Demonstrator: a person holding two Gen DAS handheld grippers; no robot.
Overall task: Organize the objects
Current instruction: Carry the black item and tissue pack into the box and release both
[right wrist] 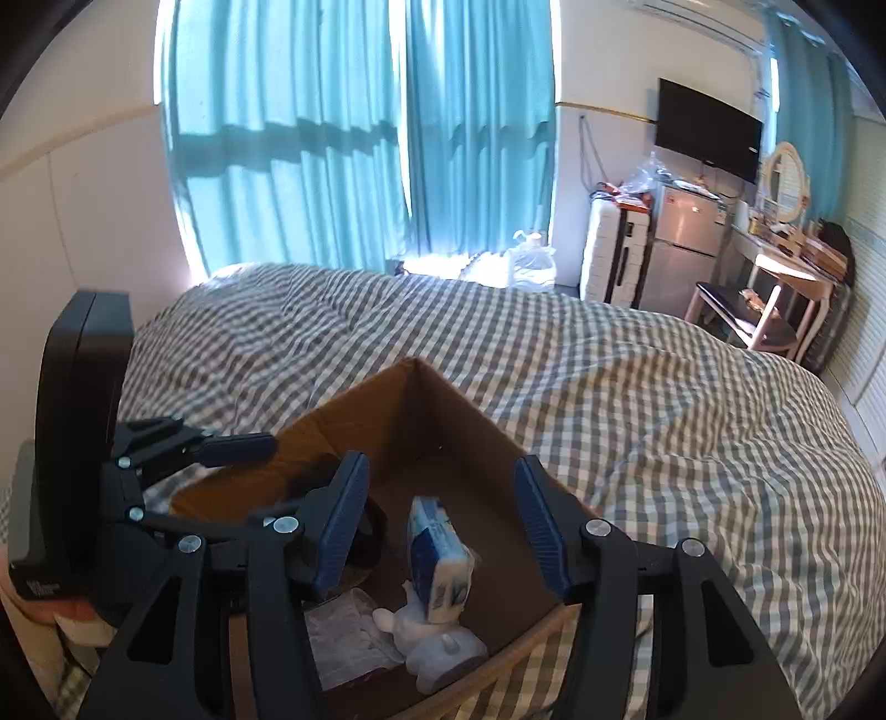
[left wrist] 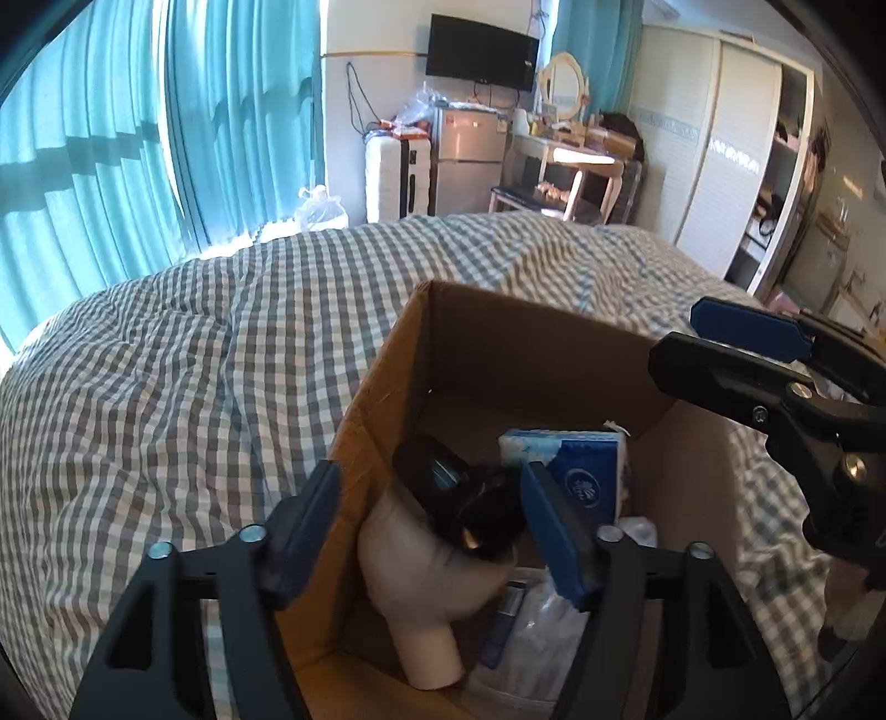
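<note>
An open cardboard box sits on a bed with a grey checked cover. Inside lie a blue and white tissue pack, a black object, a cream tube-shaped item, a clear plastic packet and a small white figure. My left gripper is open over the box's left side, its left finger outside the wall. My right gripper is open and empty above the tissue pack. Each gripper shows in the other's view, the right and the left.
The checked bed cover spreads all around the box. Turquoise curtains hang behind. A fridge, white suitcase, wall TV, dressing table and wardrobe stand beyond the bed.
</note>
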